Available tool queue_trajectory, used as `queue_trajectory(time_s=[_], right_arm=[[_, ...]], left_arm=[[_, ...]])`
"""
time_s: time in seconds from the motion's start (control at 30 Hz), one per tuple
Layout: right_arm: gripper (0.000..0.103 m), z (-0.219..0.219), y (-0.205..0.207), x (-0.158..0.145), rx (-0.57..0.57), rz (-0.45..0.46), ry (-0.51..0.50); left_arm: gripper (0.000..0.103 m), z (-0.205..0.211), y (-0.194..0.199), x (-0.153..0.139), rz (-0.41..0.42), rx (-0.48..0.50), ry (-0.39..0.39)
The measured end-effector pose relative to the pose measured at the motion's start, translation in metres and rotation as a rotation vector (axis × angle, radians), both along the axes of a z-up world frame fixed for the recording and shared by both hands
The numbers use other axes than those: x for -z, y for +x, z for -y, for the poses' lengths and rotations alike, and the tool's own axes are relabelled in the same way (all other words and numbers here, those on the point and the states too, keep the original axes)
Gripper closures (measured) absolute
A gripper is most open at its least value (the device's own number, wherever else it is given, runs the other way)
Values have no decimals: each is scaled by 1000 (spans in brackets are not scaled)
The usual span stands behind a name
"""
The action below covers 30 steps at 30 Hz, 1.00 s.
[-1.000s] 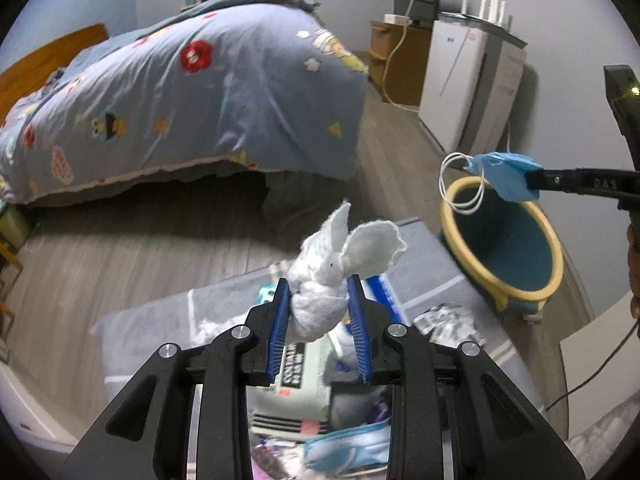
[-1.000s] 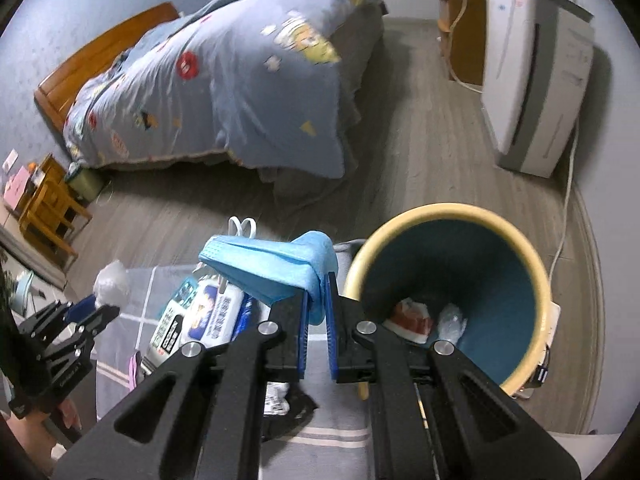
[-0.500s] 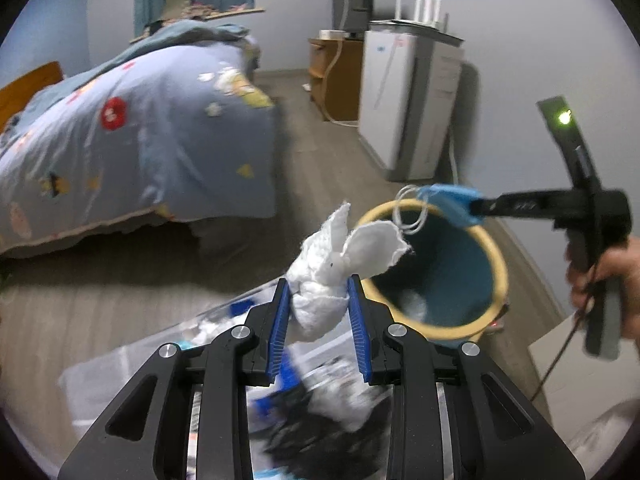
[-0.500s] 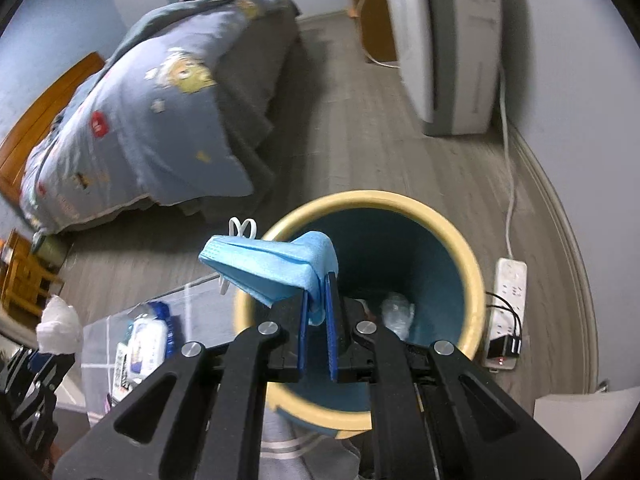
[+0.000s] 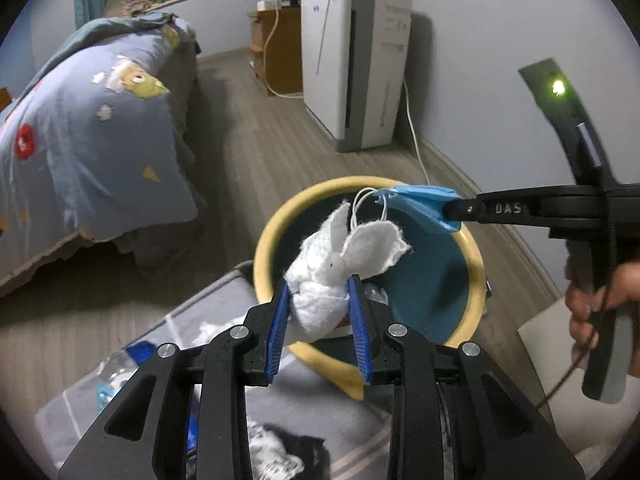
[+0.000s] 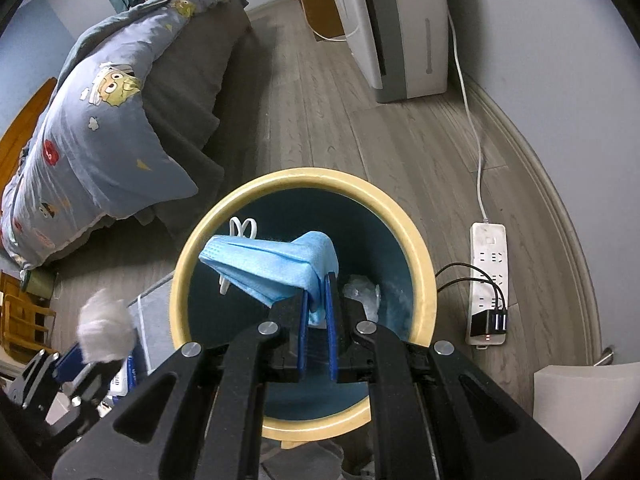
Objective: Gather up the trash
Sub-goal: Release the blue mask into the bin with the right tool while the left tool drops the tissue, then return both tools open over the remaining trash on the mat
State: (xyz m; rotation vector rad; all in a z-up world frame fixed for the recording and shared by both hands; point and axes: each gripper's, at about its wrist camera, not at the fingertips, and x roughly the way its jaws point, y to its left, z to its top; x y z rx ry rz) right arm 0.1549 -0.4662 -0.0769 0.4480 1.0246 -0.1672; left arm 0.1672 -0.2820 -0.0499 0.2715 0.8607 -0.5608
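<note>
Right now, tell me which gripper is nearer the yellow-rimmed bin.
Right. The right gripper hangs directly above the bin's mouth, shut on the blue face mask. The left gripper, holding the white tissue wad, is beside the rim.

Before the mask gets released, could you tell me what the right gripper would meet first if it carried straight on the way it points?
Probably the inside of the yellow-rimmed bin: the right gripper, shut on the blue face mask, points into its mouth, though depth is unclear.

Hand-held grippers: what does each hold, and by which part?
Left hand-held gripper: white tissue wad, by its lower bulk. Right hand-held gripper: blue face mask, by one end.
</note>
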Motion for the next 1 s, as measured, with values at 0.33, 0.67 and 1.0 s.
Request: queue_trajectory(time_s=[0.33,0.67,1.0], right_arm=[[70,1,3,5,2,-9,-3],[6,-7,3,-6,7,26,-39],[6,-32,7,-17,-42,25,-74]], left_arm=[[38,14,10,13,1,9,-39],[8,-16,5,1,53,-83,-38],[8,-80,-18,-32,85,-166,-34]])
